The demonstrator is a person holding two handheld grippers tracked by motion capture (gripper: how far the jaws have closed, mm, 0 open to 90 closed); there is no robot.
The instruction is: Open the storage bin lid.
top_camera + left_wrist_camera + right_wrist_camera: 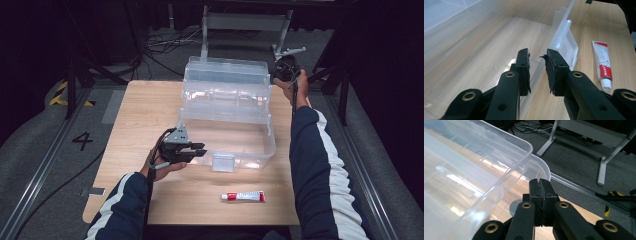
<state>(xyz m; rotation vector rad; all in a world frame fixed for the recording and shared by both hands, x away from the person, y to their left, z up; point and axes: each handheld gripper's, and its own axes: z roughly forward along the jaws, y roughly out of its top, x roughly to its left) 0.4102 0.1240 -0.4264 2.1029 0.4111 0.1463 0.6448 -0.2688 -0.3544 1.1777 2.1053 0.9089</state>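
Two risks: the left gripper [537, 72], fingers narrowly apart straddling the clear plastic box's [250, 145] front wall, may be tipping it; the right gripper [541, 202], fingers pressed together empty, could be knocking the lid [474, 160].

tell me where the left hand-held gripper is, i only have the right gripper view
Observer: The left hand-held gripper is at the near left corner of the clear box, with the box's front wall between its jaws, which stand apart.
Operator: anything loose on the table
Observer: A white and red tube lies on the table in front of the box, apart from it.
Operator: anything in the bottom of the box
Observer: It looks empty; the left gripper view shows the wood grain through its floor.
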